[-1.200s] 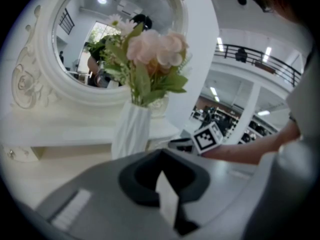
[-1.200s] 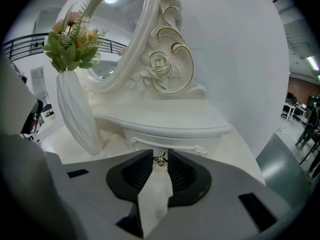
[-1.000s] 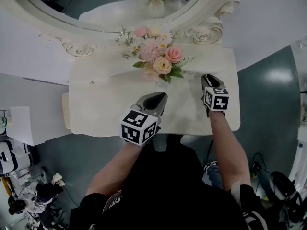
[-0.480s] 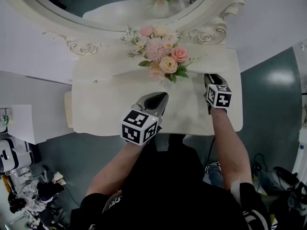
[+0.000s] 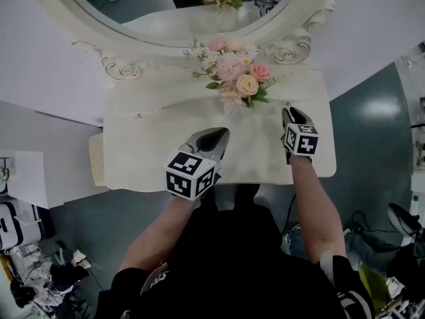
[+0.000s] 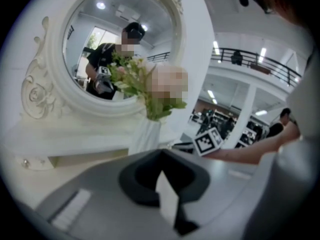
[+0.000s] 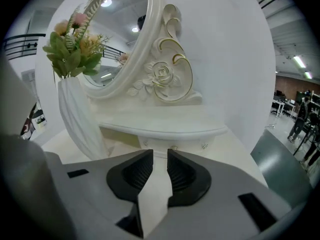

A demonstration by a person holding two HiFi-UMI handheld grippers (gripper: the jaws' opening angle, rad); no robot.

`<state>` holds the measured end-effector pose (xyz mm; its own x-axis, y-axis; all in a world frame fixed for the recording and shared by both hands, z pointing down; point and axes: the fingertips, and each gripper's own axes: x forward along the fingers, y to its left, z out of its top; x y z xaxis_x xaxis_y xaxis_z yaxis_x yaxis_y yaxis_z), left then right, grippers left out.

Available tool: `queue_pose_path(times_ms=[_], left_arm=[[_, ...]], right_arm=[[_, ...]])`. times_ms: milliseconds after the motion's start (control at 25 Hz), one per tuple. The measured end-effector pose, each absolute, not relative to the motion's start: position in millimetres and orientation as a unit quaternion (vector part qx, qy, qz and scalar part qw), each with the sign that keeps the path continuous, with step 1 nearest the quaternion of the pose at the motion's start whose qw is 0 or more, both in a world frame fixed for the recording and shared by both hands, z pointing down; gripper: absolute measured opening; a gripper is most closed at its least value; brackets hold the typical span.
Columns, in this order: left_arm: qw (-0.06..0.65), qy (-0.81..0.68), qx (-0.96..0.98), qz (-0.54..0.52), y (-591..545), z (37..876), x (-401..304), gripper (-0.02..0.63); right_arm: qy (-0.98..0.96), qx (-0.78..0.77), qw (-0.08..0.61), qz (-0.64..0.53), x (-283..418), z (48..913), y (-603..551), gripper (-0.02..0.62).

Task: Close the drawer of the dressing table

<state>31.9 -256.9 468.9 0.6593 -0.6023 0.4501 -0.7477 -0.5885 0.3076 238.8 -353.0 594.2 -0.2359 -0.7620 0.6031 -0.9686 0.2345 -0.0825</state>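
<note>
A white dressing table (image 5: 153, 151) with an oval mirror (image 5: 166, 5) is seen from above. A vase of flowers (image 5: 236, 82), pink and cream, is set at the back of the tabletop, at the foot of the mirror.

The left gripper (image 5: 214, 135) is held over the tabletop in front of the vase and a little to its left. Its jaws are clenched, tips together, with nothing gripped between them.

The right gripper (image 5: 292, 113) is held over the tabletop to the right of the vase, near it but apart. Its jaws are released and are closing. A narrow gap is left between the ribbed pads (image 7: 135, 173), and only bare tabletop is seen through it.

The drawer (image 7: 119, 137) is seen behind the vase and to its right, as a cream front under the raised shelf below the mirror. Small knobs (image 7: 172, 146) are set along that front. Whether it is fully shut cannot be told.
</note>
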Motion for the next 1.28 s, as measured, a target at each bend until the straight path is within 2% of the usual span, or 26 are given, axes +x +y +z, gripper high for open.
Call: queue_pose_path(times_ms=[800, 1040, 1280], left_arm=[[0.161, -0.366, 0.909, 0.117, -224.3, 411.9, -82.5, 0.009], [0.149, -0.381, 0.907, 0.102, -227.4, 393.8, -84.3, 0.009], [0.125, -0.381, 0.911, 0.099, -229.1, 368.9, -55.3, 0.009]], right_arm=[[-0.758, 0.603, 0.152, 0.196, 133.6, 495.5, -251.9, -0.005], [-0.785, 0.585, 0.115, 0.168, 126.6, 450.0, -227.6, -0.006], [-0.806, 0.572, 0.079, 0.131, 147.8, 394.4, -195.4, -0.006]])
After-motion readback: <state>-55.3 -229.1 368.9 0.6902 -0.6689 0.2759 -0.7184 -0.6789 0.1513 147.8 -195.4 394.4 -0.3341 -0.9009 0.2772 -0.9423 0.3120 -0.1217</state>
